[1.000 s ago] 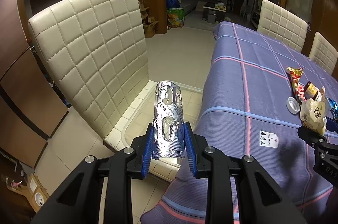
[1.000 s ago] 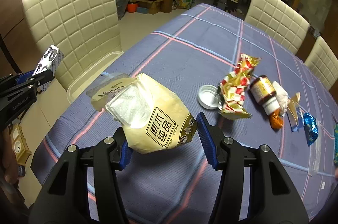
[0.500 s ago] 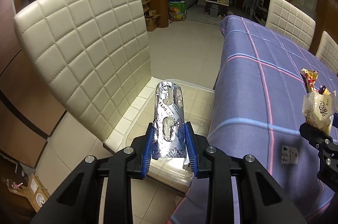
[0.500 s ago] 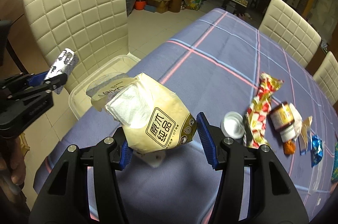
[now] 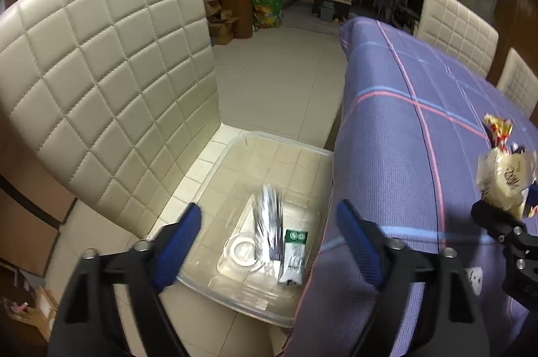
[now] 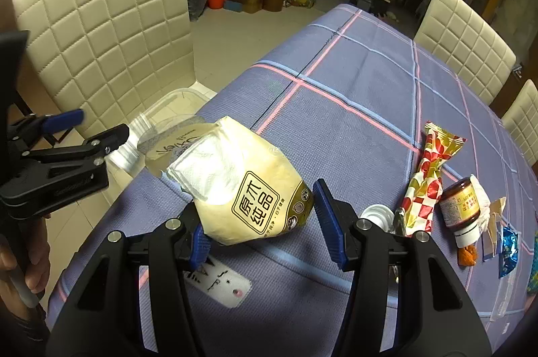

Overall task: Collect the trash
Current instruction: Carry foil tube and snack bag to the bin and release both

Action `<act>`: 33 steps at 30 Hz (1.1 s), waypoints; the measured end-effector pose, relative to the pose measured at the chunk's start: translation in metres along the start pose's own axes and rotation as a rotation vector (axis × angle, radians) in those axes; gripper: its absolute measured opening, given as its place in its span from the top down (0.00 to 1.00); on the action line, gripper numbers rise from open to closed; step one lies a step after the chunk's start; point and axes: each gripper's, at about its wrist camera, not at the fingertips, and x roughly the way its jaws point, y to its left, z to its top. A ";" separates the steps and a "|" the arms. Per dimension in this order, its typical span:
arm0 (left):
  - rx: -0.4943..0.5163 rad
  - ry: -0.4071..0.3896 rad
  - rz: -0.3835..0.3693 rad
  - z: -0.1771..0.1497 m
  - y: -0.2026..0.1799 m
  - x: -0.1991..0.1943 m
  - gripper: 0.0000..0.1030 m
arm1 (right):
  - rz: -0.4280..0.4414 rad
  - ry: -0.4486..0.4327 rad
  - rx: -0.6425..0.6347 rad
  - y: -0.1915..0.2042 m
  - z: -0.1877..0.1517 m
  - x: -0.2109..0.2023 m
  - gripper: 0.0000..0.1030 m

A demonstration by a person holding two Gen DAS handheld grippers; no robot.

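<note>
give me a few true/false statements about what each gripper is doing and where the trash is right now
1. The left gripper is open. True.
2. The silver blister pack sits on the tablecloth. False: it is blurred over the clear bin on the chair.
3. The right gripper holds a yellow tissue packet. True.
4. The clear bin holds nothing. False: a green-and-white packet and a white ring-shaped piece lie inside.
5. The brown bottle lies on the tablecloth. True.
</note>
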 end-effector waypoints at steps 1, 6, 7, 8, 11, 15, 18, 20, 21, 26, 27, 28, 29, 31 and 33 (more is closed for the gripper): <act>0.000 0.000 0.003 0.000 0.001 0.001 0.21 | 0.000 0.002 0.000 0.000 0.001 0.002 0.46; -0.019 0.019 0.057 -0.005 0.014 0.007 0.21 | 0.013 0.009 -0.018 0.008 0.006 0.008 0.46; -0.026 0.021 0.075 -0.007 0.019 0.007 0.21 | 0.017 0.007 -0.026 0.010 0.007 0.008 0.46; -0.033 0.020 0.093 -0.009 0.024 0.006 0.21 | 0.021 0.002 -0.039 0.015 0.009 0.008 0.45; -0.055 0.020 0.143 -0.015 0.039 0.002 0.21 | 0.034 -0.012 -0.072 0.027 0.015 0.008 0.44; -0.077 0.021 0.190 -0.022 0.057 -0.005 0.21 | 0.056 -0.025 -0.121 0.047 0.024 0.009 0.44; -0.091 0.021 0.221 -0.028 0.069 -0.011 0.21 | 0.075 -0.037 -0.156 0.064 0.031 0.011 0.44; -0.100 0.020 0.239 -0.031 0.076 -0.014 0.21 | 0.088 -0.055 -0.184 0.077 0.037 0.012 0.44; -0.108 0.021 0.245 -0.032 0.079 -0.016 0.21 | 0.091 -0.060 -0.194 0.082 0.040 0.012 0.44; -0.122 0.022 0.255 -0.035 0.085 -0.019 0.21 | 0.122 -0.096 -0.205 0.096 0.045 0.009 0.15; -0.119 0.021 0.257 -0.036 0.085 -0.019 0.21 | 0.119 -0.107 -0.208 0.097 0.045 0.007 0.15; -0.117 0.020 0.257 -0.036 0.084 -0.020 0.21 | 0.111 -0.112 -0.215 0.098 0.045 0.006 0.15; -0.115 0.020 0.255 -0.036 0.082 -0.020 0.21 | 0.097 -0.116 -0.220 0.097 0.043 0.005 0.15; -0.108 0.018 0.247 -0.035 0.078 -0.020 0.21 | 0.089 -0.112 -0.216 0.094 0.040 0.004 0.15; -0.098 0.014 0.235 -0.033 0.071 -0.022 0.21 | 0.083 -0.100 -0.201 0.086 0.036 0.004 0.15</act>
